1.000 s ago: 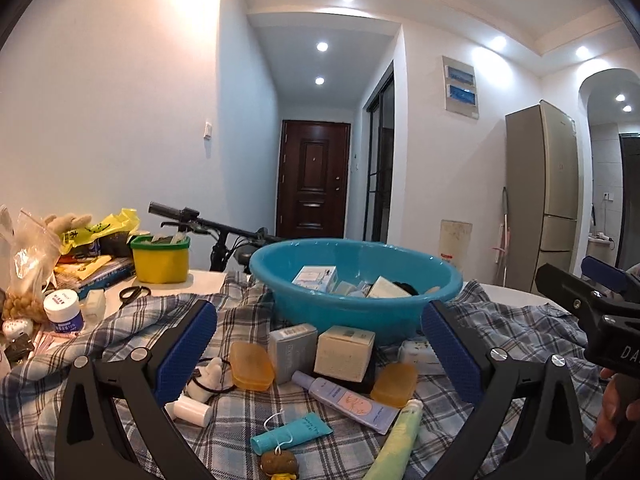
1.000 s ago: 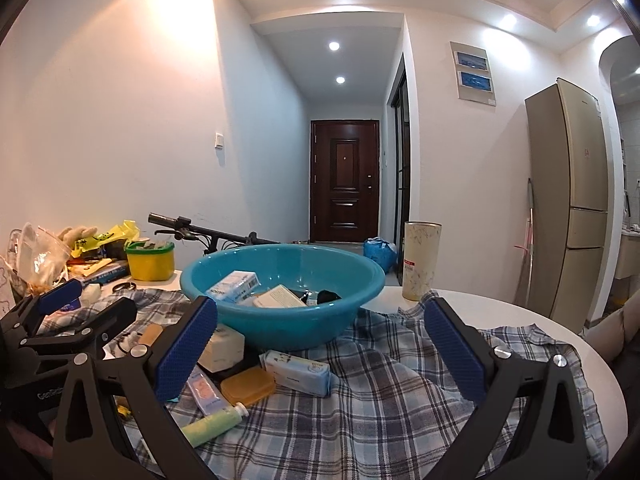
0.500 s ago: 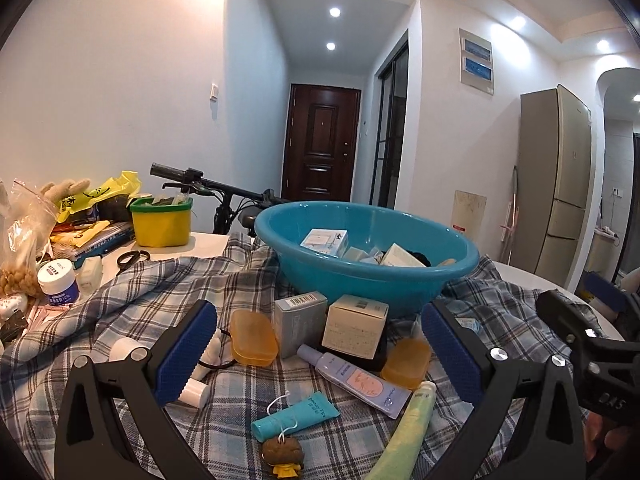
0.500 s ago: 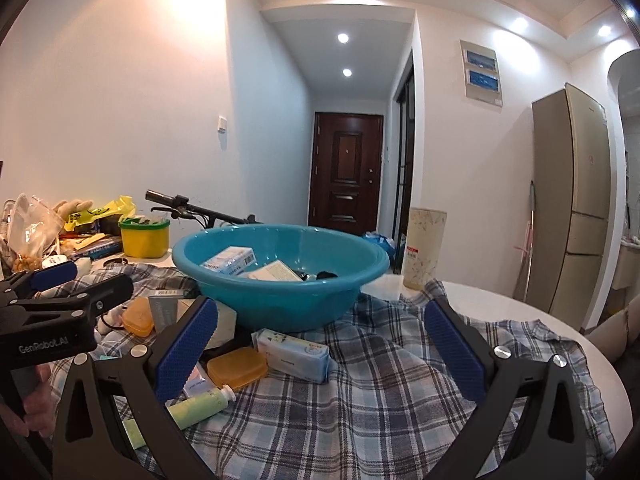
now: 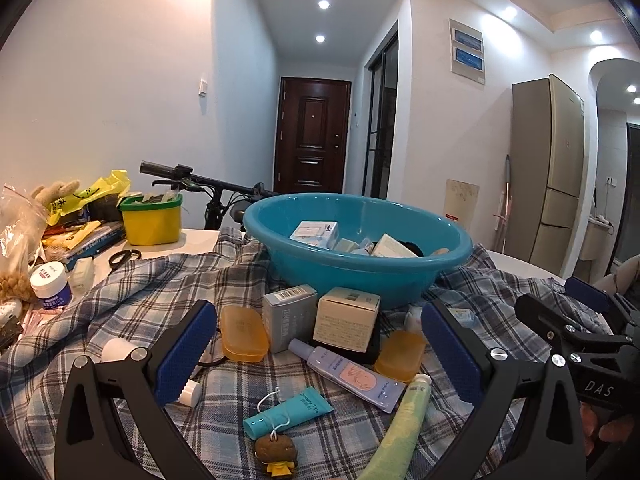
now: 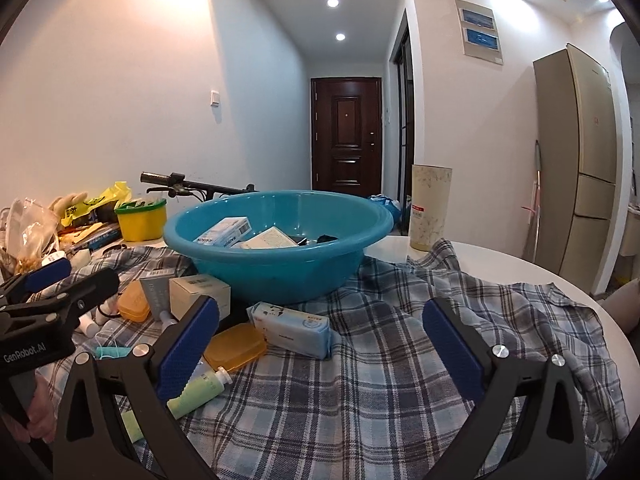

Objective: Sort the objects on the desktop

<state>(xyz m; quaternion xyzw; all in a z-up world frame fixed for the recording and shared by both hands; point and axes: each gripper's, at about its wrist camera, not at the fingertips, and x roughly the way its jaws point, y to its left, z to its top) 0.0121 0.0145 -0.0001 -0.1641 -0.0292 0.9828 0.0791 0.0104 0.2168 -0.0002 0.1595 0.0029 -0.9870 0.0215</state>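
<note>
The left gripper (image 5: 316, 354) is hovering with its blue pads spread wide, holding nothing, above a cluster of toiletries on the plaid cloth (image 5: 132, 300). The right gripper (image 6: 318, 354) is likewise gaping wide and gripping nothing, sitting over a bare stretch of the cloth.

Between the left pads are lying a grey carton (image 5: 289, 317), a cream box (image 5: 346, 318), two orange soap cases (image 5: 243, 333), a lilac tube (image 5: 347, 374), a teal tube (image 5: 288, 411) and a pale green tube (image 5: 400, 428). A small doll charm (image 5: 277, 452) is resting just below the teal tube. Beside the right gripper's left pad, a blue wipes pack (image 6: 294, 330) is leaning against another orange case (image 6: 236, 346).

Behind them a turquoise basin (image 5: 360, 248) is already holding several boxes. A yellow tub (image 5: 151, 220), scissors (image 5: 124, 258) and a white jar (image 5: 51, 286) are crowding the table's left edge. Beyond are standing a bicycle handlebar (image 5: 188, 178), a dark door (image 5: 314, 136) and a tall fridge (image 5: 548, 168).
</note>
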